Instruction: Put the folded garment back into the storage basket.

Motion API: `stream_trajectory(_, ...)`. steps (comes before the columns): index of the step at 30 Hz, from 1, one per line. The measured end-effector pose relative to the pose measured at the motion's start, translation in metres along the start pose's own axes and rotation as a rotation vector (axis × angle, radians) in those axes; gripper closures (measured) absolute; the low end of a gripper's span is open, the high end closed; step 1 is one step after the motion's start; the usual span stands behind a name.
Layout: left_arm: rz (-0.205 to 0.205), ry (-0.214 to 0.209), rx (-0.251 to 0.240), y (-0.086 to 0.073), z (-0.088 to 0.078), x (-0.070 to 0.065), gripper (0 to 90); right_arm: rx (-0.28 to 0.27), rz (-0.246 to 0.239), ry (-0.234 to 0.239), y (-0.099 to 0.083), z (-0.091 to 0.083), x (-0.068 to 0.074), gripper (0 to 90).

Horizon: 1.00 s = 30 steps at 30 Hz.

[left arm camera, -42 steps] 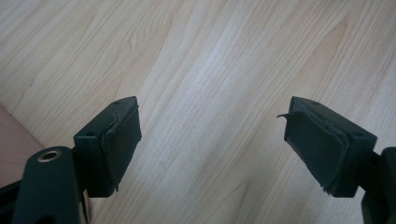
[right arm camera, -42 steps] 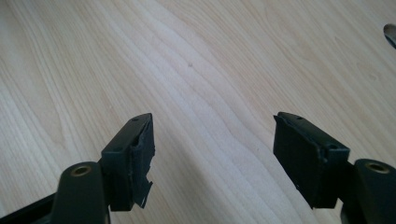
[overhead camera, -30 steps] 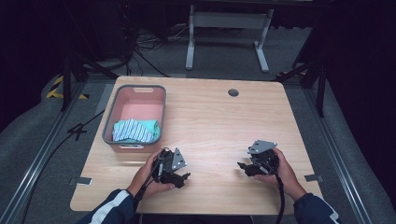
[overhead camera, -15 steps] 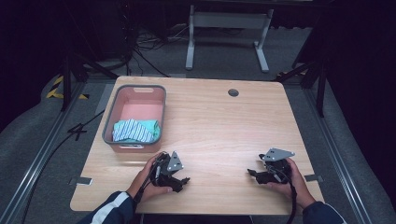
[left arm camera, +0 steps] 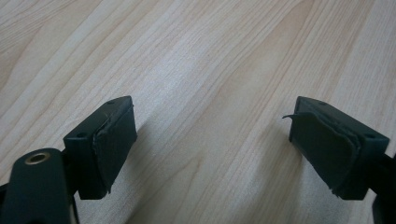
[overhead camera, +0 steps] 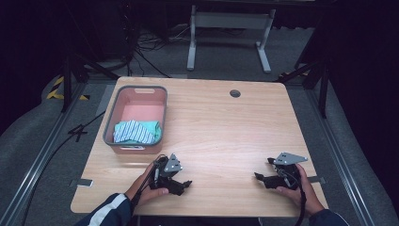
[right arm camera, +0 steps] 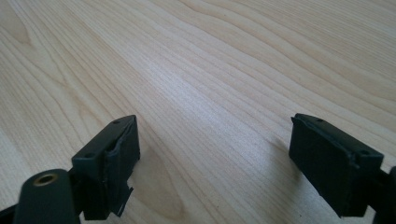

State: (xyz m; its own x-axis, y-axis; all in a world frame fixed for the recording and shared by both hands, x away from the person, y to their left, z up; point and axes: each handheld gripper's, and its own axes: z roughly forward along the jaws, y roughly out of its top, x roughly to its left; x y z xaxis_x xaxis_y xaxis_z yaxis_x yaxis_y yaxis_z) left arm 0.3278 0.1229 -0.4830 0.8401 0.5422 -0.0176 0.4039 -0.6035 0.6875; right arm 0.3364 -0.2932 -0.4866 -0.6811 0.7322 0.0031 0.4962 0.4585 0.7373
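A grey-rimmed pink basket (overhead camera: 116, 111) stands at the table's left side, holding a folded blue-striped and green cloth (overhead camera: 136, 131) at its near end. My left gripper (overhead camera: 184, 184) rests low on the wooden table (overhead camera: 226, 127) just in front of the basket, held in a hand. In the left gripper view it (left arm camera: 212, 140) stands open with bare wood between its pads (left arm camera: 116, 140). My right gripper (overhead camera: 259, 178) lies near the front right edge, pointing left. In the right gripper view it (right arm camera: 212, 161) is open as well, nothing between its fingers (right arm camera: 327, 158).
A small round cable hole (overhead camera: 235, 93) sits near the table's far edge. Behind the table stand a grey metal frame (overhead camera: 226, 28) and dark tripod legs (overhead camera: 306, 70), with cables on the carpet.
My right gripper has moved toward the front right corner of the table and lower. The left gripper has barely shifted.
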Motion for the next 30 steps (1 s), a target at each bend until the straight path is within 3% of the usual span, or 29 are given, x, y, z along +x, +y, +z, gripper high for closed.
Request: stream_trajectory(30,0.011,-0.007,0.008,0.0026,0.0029,0.0014,11.5,0.001,0.003,-0.001,-0.0003,-0.0003,0.0000,16.6)
